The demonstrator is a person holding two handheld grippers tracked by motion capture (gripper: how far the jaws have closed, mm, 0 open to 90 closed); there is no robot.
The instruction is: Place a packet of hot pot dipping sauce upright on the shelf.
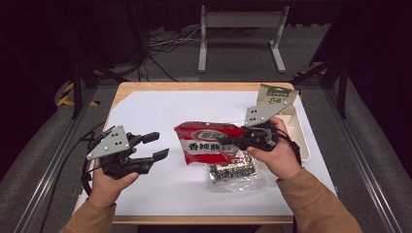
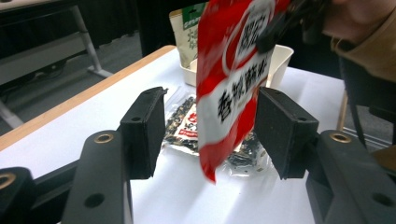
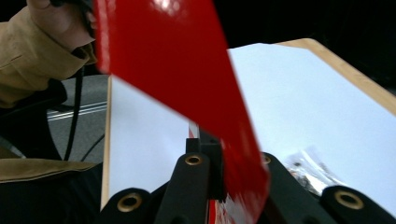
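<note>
Nearest to camera: my left gripper (image 1: 154,146), low at the table's left edge, its two black pads (image 2: 142,130) pointing in toward the middle.
Left jaws: apart, nothing between the pads; the left gripper view shows clear air on both sides of the packet seen beyond them.
Right jaws: my right gripper (image 1: 239,141) is clamped tight on the red snack packet (image 1: 206,143), pinching its right-hand end; in the right gripper view the red foil (image 3: 187,88) rises straight out from between the closed pads.
Packet's place: held up off the white table (image 1: 160,189), over the middle and a little toward the right edge, hanging from my right grip.
Long axis: in the high view the packet runs across the table, left to right, its free end toward my left gripper.
Key relation: the free end lies straight ahead of my left pads, in line with the gap between them but well short of it. My right hand is on the packet; my left is the one with ground to cover.
Under the packet: a clear bag of dark seeds (image 1: 233,172) flat on the table, just below and to the near side.
Far right corner: a cream tray (image 1: 302,141) along the right edge with a green and tan pouch (image 1: 276,97) standing in its far end.
Next move, as I judge it: either bring the packet onward, or close my left pads on its free end.
</note>
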